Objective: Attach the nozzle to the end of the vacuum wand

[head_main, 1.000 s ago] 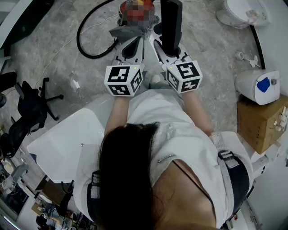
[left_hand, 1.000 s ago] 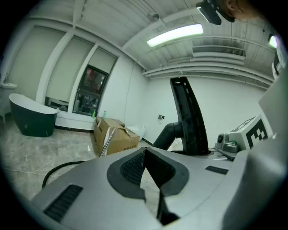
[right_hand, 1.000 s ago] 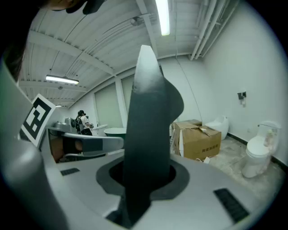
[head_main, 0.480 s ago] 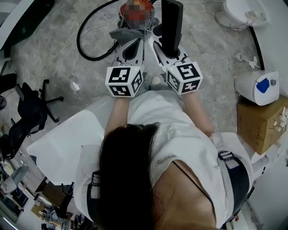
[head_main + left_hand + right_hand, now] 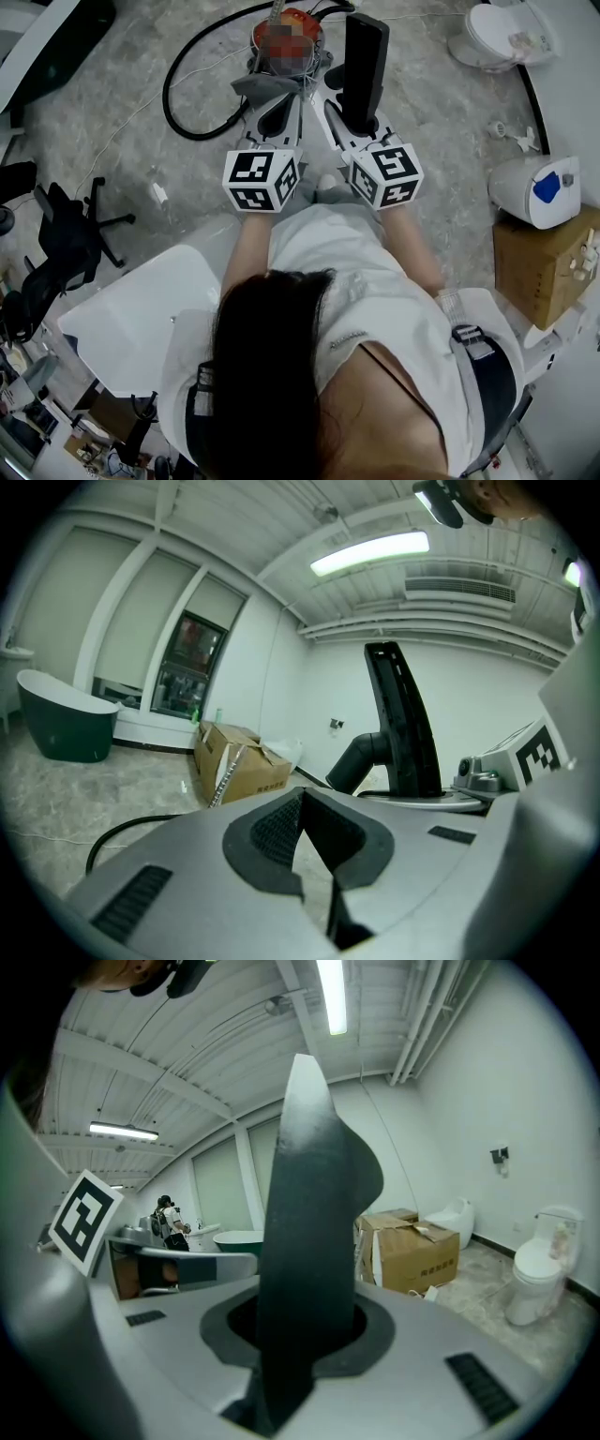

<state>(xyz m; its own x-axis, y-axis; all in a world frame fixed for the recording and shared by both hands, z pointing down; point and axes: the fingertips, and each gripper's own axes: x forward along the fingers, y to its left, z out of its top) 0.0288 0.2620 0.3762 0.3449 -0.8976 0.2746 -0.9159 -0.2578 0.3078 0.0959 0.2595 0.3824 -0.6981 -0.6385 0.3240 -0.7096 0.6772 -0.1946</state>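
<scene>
The right gripper (image 5: 352, 117) pinched the black nozzle (image 5: 365, 58), the left gripper (image 5: 272, 101) was pressed together empty; next, probably, came seizing the unseen wand's end and aligning them.

**Surroundings: Non-Task Items**

A cardboard box (image 5: 544, 267) stands on the grey floor at right, just beside a white appliance (image 5: 525, 183) with a blue part. A toilet (image 5: 502, 33) occupies the upper right. A black office chair (image 5: 70, 234) stands at left, near a white table (image 5: 131, 309).

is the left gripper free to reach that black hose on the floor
Probably yes: the left gripper is empty, fingers shut, and the hose lies on bare floor just ahead, nothing between.
</scene>
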